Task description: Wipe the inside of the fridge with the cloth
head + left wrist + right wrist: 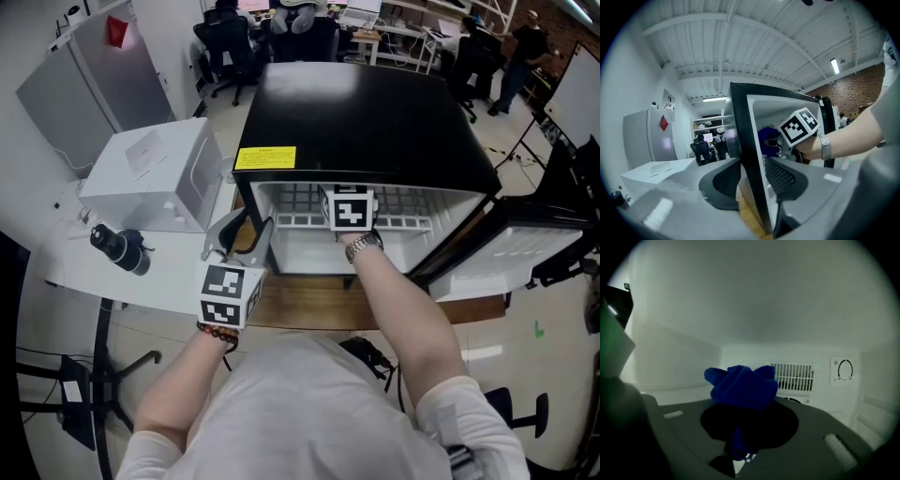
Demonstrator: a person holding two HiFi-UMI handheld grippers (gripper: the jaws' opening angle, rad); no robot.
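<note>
The black mini fridge (366, 122) stands open on a wooden board, its white inside facing me. My right gripper (740, 430) is inside it, shut on a bunched blue cloth (743, 385) that sticks out past the jaws, held just off the back wall. In the head view only its marker cube (350, 208) and my forearm show. The left gripper view shows the cloth (768, 138) from the side. My left gripper (752, 176) straddles the front edge of the fridge's left wall (745, 140), one pad on each face.
The fridge door (511, 253) hangs open to the right. A wire shelf (300, 199) crosses the upper inside; a vent grille (794, 376) and a dial (844, 369) are on the back wall. A white box (155, 173) and a black lens-like object (120, 248) sit on the left table.
</note>
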